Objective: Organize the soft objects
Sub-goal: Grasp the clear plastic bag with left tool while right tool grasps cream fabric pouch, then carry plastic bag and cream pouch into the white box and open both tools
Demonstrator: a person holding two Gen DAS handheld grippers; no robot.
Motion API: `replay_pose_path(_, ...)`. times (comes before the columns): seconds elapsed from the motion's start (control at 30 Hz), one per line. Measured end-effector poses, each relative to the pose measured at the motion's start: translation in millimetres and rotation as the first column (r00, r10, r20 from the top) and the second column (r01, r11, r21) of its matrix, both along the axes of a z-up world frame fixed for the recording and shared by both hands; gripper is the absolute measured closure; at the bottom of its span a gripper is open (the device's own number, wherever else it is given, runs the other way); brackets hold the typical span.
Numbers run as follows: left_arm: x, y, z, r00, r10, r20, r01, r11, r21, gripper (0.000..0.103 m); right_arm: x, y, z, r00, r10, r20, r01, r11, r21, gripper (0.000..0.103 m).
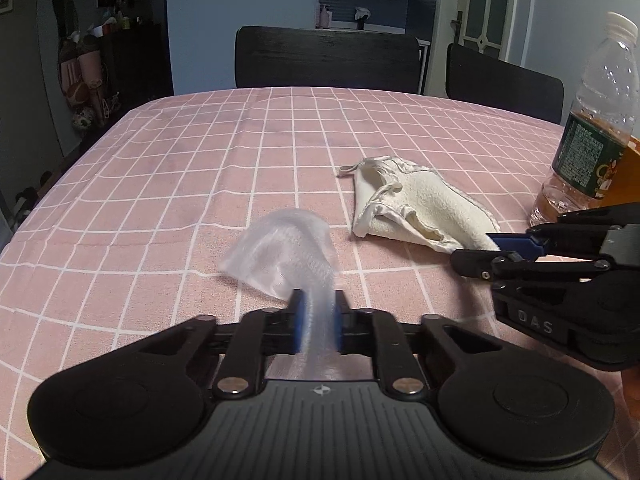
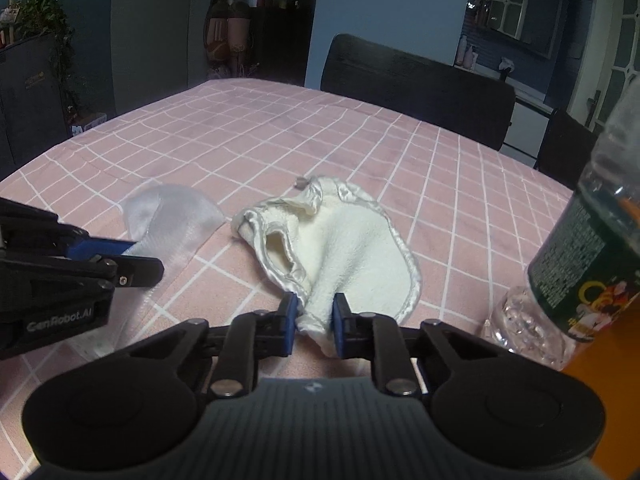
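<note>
Open tablecloth (image 1: 224, 148) ahead of both grippers, plastic bottle (image 2: 576, 264) crowding the right gripper's (image 2: 316, 316) right side, chairs (image 1: 326, 58) beyond

left gripper (image 1: 317, 312): angled down toward the table, blue pads pinched together on a thin clear sheet (image 1: 280, 256)
right gripper (image 2: 316, 312): angled down, to the right of the left one, pads clamped on a cream cloth's (image 2: 344, 248) near corner

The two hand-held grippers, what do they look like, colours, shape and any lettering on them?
Both match: matte black plastic, a ribbed body with two round discs, silver rivets on jointed linkage bars, and blue pads on the fingers. The left hand-held gripper shows "GenRobot.AI" on its side in the right wrist view; the right hand-held gripper shows "DAS" in the left wrist view. No cables or sleeves visible.
</note>
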State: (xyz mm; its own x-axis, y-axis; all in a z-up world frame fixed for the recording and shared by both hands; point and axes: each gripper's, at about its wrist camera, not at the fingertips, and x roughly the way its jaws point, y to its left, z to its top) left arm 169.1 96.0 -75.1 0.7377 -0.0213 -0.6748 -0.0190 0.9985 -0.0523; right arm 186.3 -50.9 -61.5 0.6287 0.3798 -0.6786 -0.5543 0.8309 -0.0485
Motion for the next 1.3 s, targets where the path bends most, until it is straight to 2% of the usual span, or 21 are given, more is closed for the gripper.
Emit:
replay_pose_path(0.07,0.1,3.8,0.9,1.0,0.007,-0.006,-0.007,1.0,-0.029,0.1,-6.9,-3.0,7.8,1.0,0.004,0.02,-0.005,1.0,0.011,0.087)
replay_pose_path(0.17,-7.4,4.3,5.8,1.0,0.017,0.015,-0.016,0.999,-0.031,0.1,-19.5,-9.2,19.9,0.999,0.004,0.045,-0.005,1.0,0.024,0.088)
replay_pose_path(0.3,-22.8,2.3,19.0,0.998,0.013,0.054,-0.011,0.999,-0.047,0.1,-30.5,-20.6,33.9,1.0,0.001,0.023,-0.002,0.998,0.063,0.088)
replay_pose_path(0.43,-41.1,-3.0,37.8,0.995,-0.002,0.095,0.006,0.999,-0.044,0.1,-44.0,-32.9,51.4,1.0,0.01,0.016,-0.011,0.995,0.097,0.088)
replay_pose_path(0.7,-70.0,-11.7,81.1,0.977,-0.038,0.209,0.052,0.997,-0.065,0.1,-80.4,-63.3,98.8,0.996,0.038,0.077,-0.049,0.989,0.143,0.088)
replay_pose_path(0.87,-85.2,-23.2,103.1,0.96,-0.08,0.267,0.103,0.992,-0.073,0.1,-102.2,-85.6,123.8,0.993,0.034,0.113,-0.05,0.988,0.143,0.088)
replay_pose_path(1.03,-95.1,-41.5,123.5,0.935,-0.126,0.331,0.161,0.984,-0.082,0.1,-129.3,-116.6,150.7,0.979,0.012,0.202,-0.032,0.995,0.098,0.087)
replay_pose_path(1.17,-96.7,-62.9,138.6,0.909,-0.183,0.375,0.229,0.97,-0.08,0.1,-142.6,-143.6,168.3,0.968,-0.028,0.25,0.006,0.996,0.089,0.087)
replay_pose_path(1.3,-91.1,-88.5,149.8,0.882,-0.246,0.402,0.3,0.951,-0.075,0.1,-144.0,-175.7,179.3,0.961,-0.09,0.261,0.066,0.993,0.1,0.087)
